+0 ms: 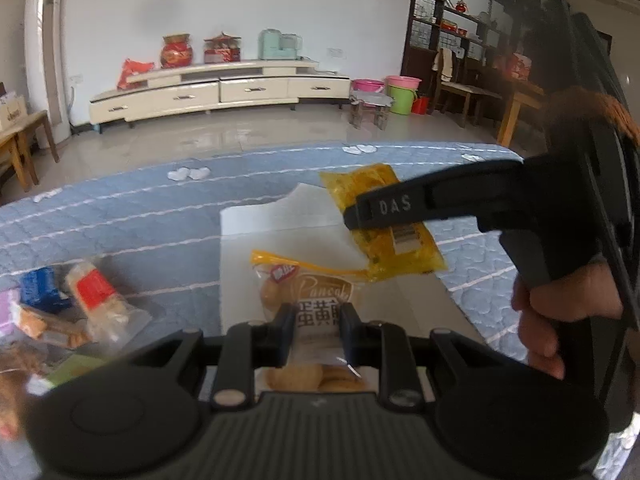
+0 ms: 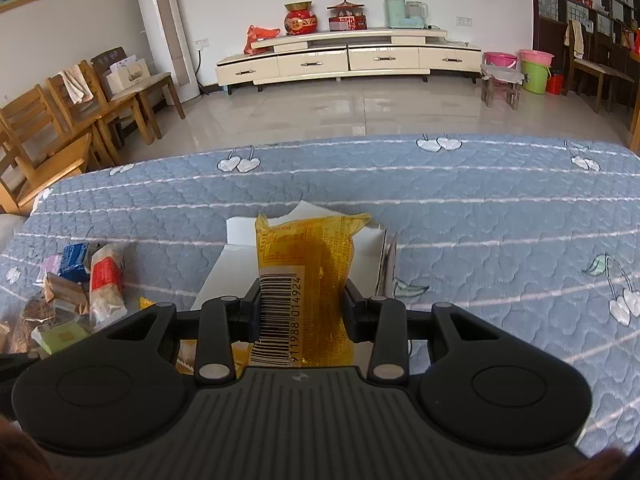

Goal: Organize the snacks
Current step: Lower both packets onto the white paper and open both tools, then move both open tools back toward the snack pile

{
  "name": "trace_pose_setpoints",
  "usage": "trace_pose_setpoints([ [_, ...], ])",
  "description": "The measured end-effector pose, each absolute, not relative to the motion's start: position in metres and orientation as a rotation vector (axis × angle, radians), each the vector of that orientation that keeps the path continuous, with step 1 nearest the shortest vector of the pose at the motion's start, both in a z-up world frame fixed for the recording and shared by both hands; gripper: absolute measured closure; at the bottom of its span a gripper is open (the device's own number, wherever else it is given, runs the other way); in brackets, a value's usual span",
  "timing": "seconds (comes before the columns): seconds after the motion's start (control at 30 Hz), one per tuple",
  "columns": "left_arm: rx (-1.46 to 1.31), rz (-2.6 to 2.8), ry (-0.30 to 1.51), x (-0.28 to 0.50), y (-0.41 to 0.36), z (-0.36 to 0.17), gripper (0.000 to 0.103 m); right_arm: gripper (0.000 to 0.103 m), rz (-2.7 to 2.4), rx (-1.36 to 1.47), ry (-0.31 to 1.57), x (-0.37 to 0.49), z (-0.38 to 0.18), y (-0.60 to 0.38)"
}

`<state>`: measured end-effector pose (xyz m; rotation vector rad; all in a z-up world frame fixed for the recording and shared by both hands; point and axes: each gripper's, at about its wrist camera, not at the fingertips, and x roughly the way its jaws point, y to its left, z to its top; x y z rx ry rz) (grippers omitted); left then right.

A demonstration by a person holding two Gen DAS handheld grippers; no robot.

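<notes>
1. Both black two-finger grippers are busy. The left gripper (image 1: 316, 330) pinches a clear crinkly bag of round golden pancake cakes (image 1: 310, 300) across its middle.
2. The right gripper (image 2: 300, 308) pinches a shiny yellow plastic snack packet (image 2: 310, 256) near its barcode end.
3. Both bags hang over an open white cardboard box (image 1: 280, 220) on the blue quilted cloth (image 2: 480, 216).
4. In the left view, the yellow packet is at 1 o'clock from the cake bag.
5. A pile of other wrapped snacks (image 2: 76, 292) lies at 9 o'clock from the box.
6. Both bags look light, soft and slippery. The cakes could crumble, so a gentle squeeze on the flat middle seems best.
</notes>
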<state>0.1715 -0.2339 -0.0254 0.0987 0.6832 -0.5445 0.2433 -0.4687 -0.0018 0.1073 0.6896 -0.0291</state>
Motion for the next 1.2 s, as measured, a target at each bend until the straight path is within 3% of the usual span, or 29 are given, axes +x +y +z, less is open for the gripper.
trace_pose_setpoints([
  [0.07, 0.066, -0.589, 0.691, 0.172, -0.234, -0.025, 0.080, 0.043, -0.040, 0.115, 0.671, 0.238, 0.002, -0.478],
  [0.1, 0.056, -0.604, 0.690, 0.170, -0.234, -0.024, 0.071, 0.037, -0.039, 0.122, 0.656, 0.235, 0.004, -0.480],
  [0.13, 0.056, -0.607, 0.689, 0.168, -0.235, -0.023, 0.053, 0.027, -0.044, 0.130, 0.639, 0.231, 0.007, -0.483],
  [0.3, 0.072, -0.571, 0.682, 0.159, -0.228, -0.018, 0.039, 0.026, -0.079, 0.124, 0.595, 0.200, 0.021, -0.481],
  [0.4, 0.097, -0.513, 0.662, 0.149, -0.219, -0.011, 0.024, 0.013, -0.107, 0.114, 0.582, 0.172, 0.029, -0.475],
  [0.47, 0.114, -0.477, 0.659, 0.141, -0.212, -0.006, 0.022, 0.001, -0.120, 0.095, 0.576, 0.158, 0.034, -0.471],
  [0.5, 0.113, -0.467, 0.661, 0.137, -0.208, -0.003, 0.020, 0.000, -0.131, 0.085, 0.576, 0.149, 0.036, -0.467],
  [0.73, 0.164, -0.379, 0.634, 0.108, -0.180, 0.011, 0.012, 0.000, -0.163, 0.099, 0.609, 0.099, 0.039, -0.451],
  [1.2, 0.155, -0.315, 0.602, 0.067, -0.128, 0.026, 0.012, 0.000, -0.157, 0.057, 0.628, 0.071, 0.048, -0.399],
])
